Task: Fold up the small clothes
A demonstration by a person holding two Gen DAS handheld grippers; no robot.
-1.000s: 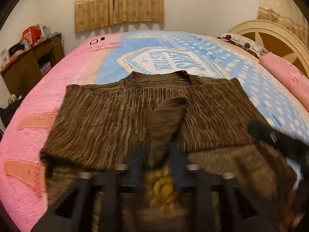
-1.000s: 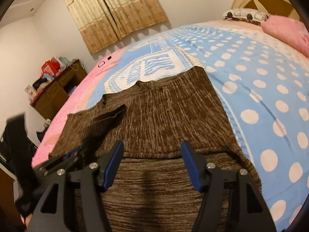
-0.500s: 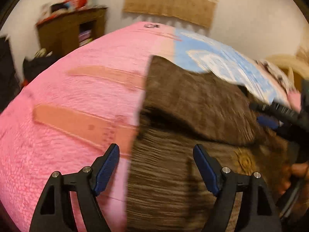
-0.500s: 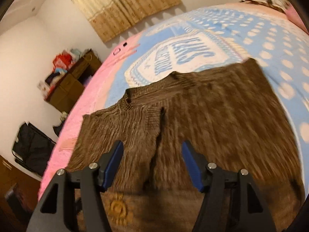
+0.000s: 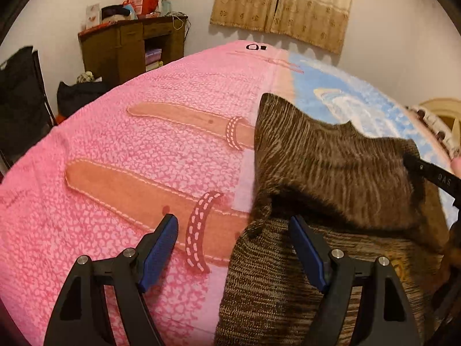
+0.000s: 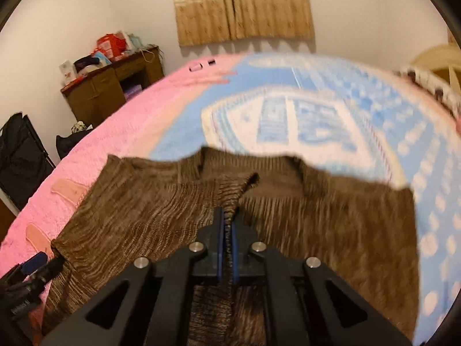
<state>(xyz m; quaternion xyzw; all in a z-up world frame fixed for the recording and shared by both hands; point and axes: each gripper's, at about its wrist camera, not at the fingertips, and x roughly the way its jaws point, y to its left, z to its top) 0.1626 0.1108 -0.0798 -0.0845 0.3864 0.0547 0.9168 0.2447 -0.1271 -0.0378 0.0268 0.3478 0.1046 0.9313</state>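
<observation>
A brown knit sweater [image 5: 331, 161] lies on the bed, its sleeves folded in over the body. My left gripper [image 5: 233, 248] is open and empty, low over the sweater's left edge, with one blue pad over the pink blanket and one over the knit. My right gripper [image 6: 227, 230] is shut on a folded sleeve [image 6: 233, 199] at the middle of the sweater [image 6: 317, 230]. The right gripper's black finger [image 5: 432, 173] shows at the right edge of the left wrist view. The left gripper [image 6: 34, 262] shows at the lower left of the right wrist view.
The bed has a pink blanket [image 5: 115, 158] on the left and a blue dotted one [image 6: 317, 115] on the right. A wooden desk [image 5: 129, 46] with clutter stands at the far wall, a black bag [image 5: 20, 86] beside it. A headboard [image 6: 438, 60] is far right.
My left gripper let go of the sleeve, opened and swung to the sweater's left edge. My right gripper moved to the sweater's middle and shut on the folded sleeve.
</observation>
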